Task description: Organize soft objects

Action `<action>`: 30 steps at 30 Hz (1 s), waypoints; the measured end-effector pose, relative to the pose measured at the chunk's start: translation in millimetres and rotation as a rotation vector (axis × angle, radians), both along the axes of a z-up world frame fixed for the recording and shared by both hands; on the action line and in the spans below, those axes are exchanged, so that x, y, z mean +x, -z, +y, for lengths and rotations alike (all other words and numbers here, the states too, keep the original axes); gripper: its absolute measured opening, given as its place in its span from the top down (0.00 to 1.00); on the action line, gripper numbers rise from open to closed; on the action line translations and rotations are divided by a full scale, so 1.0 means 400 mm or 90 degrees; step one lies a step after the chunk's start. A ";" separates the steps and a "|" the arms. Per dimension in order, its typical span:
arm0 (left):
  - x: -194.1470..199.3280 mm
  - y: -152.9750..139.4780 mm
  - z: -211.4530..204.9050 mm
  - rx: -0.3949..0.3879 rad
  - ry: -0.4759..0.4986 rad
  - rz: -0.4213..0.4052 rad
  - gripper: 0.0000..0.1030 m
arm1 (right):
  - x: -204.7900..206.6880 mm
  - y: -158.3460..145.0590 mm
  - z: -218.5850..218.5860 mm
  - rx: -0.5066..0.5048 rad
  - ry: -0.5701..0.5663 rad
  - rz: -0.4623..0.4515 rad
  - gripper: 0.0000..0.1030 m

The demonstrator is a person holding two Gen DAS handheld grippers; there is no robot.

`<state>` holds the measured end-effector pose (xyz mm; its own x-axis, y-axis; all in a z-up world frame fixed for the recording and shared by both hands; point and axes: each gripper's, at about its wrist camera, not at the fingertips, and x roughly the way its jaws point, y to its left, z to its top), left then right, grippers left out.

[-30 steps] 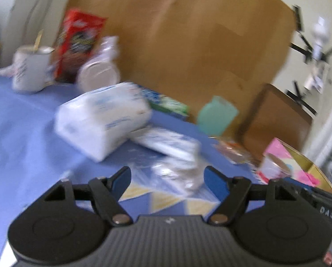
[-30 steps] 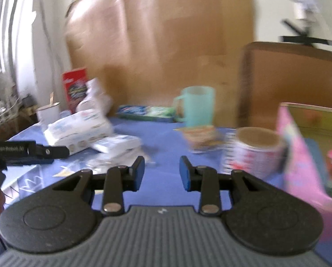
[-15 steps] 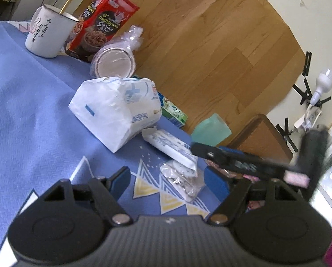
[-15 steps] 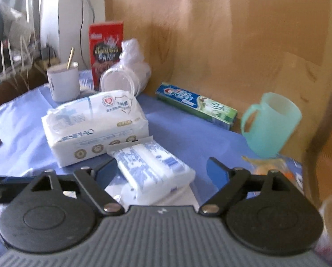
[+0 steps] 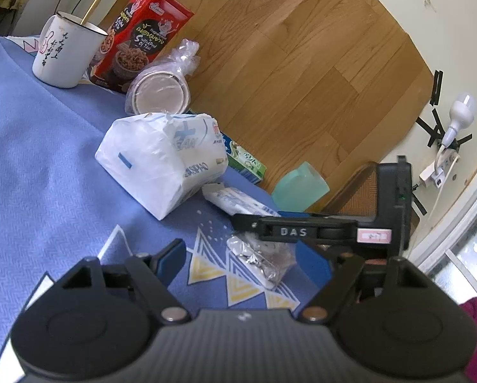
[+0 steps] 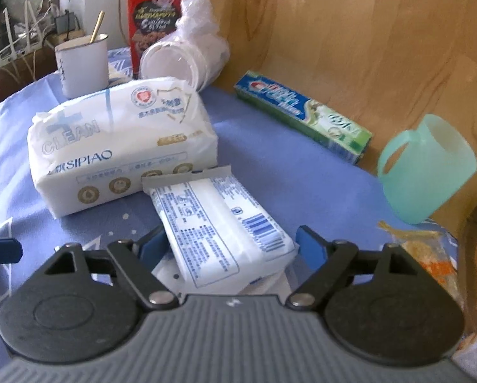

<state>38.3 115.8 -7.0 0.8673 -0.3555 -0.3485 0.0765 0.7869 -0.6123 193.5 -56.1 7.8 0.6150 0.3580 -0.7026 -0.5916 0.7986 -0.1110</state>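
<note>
Blue cloth covers the counter (image 6: 254,146). Spread wide, the right claw (image 6: 230,244) straddles the small tissue pack (image 6: 219,223), which lies near, just right of the large white tissue pack (image 6: 120,146). The left claw (image 5: 243,257) is also spread, above a crumpled foil wrapper (image 5: 257,260). Toothpaste box (image 6: 302,115) and green cup (image 6: 426,169) sit farther right.

I'm seeing a white mug (image 5: 66,57) sitting beside a red cereal box (image 5: 138,36), a toothpaste box (image 6: 302,115) and teal cup (image 6: 426,169) lying by the wood panel (image 5: 289,73).
</note>
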 end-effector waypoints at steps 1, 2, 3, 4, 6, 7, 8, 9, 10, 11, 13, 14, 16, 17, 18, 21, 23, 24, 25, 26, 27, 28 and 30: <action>0.000 0.000 0.000 0.001 -0.001 0.000 0.24 | -0.003 -0.006 -0.008 0.004 0.008 -0.010 0.18; 0.000 0.000 0.000 0.001 -0.001 0.000 0.24 | -0.010 -0.014 -0.017 0.010 0.018 -0.021 0.20; 0.000 0.000 -0.001 0.002 -0.002 0.001 0.24 | -0.021 -0.025 -0.029 0.023 0.028 -0.035 0.21; 0.000 0.000 -0.001 0.003 -0.002 0.001 0.24 | -0.030 -0.037 -0.043 0.037 0.034 -0.045 0.22; 0.001 -0.001 -0.001 0.004 -0.003 0.003 0.24 | -0.057 -0.056 -0.069 0.058 0.042 -0.063 0.26; 0.002 -0.001 0.000 0.004 -0.002 0.004 0.24 | -0.082 -0.065 -0.083 0.065 0.045 -0.075 0.28; 0.004 -0.001 0.001 0.004 -0.002 0.006 0.24 | -0.109 -0.072 -0.097 0.073 0.046 -0.084 0.60; 0.004 0.000 0.000 0.004 -0.001 0.008 0.24 | -0.133 -0.078 -0.113 0.078 0.046 -0.085 0.86; 0.005 0.000 0.001 0.004 -0.001 0.009 0.24 | -0.157 -0.082 -0.135 0.089 0.050 -0.077 0.85; 0.005 0.000 0.001 0.004 0.000 0.011 0.24 | -0.191 -0.083 -0.160 0.107 0.056 -0.078 0.84; 0.008 0.000 -0.002 0.006 0.001 0.017 0.24 | -0.253 -0.073 -0.198 0.116 0.058 -0.072 0.84; 0.010 0.000 -0.003 0.008 0.003 0.019 0.24 | -0.279 -0.064 -0.211 0.113 0.055 -0.072 0.83; 0.012 0.001 -0.006 0.012 0.004 0.023 0.24 | -0.320 -0.043 -0.230 0.105 0.051 -0.066 0.83; 0.013 0.000 -0.007 0.014 0.003 0.024 0.24 | -0.328 -0.039 -0.235 0.105 0.052 -0.061 0.83; 0.013 0.000 -0.009 0.017 0.002 0.025 0.24 | -0.331 -0.039 -0.237 0.107 0.053 -0.059 0.83; 0.009 -0.001 -0.009 0.021 -0.009 0.024 0.24 | -0.314 -0.063 -0.227 0.120 0.053 -0.072 0.80; 0.004 -0.001 -0.008 0.021 -0.015 0.020 0.24 | -0.289 -0.082 -0.203 0.132 0.046 -0.076 0.73; 0.003 -0.001 -0.007 0.021 -0.018 0.019 0.24 | -0.275 -0.091 -0.186 0.139 0.036 -0.076 0.66; 0.002 -0.002 -0.006 0.020 -0.020 0.018 0.24 | -0.273 -0.094 -0.176 0.145 0.028 -0.076 0.61; 0.000 -0.002 -0.004 0.019 -0.023 0.016 0.24 | -0.259 -0.097 -0.158 0.150 0.024 -0.074 0.57; -0.002 -0.003 -0.002 0.017 -0.027 0.012 0.24 | -0.246 -0.097 -0.138 0.153 0.022 -0.070 0.57; -0.006 -0.004 0.001 0.014 -0.033 0.007 0.24 | -0.230 -0.096 -0.114 0.154 0.015 -0.061 0.57; -0.020 -0.005 0.011 0.003 -0.045 -0.012 0.24 | -0.201 -0.085 -0.065 0.144 0.001 -0.048 0.49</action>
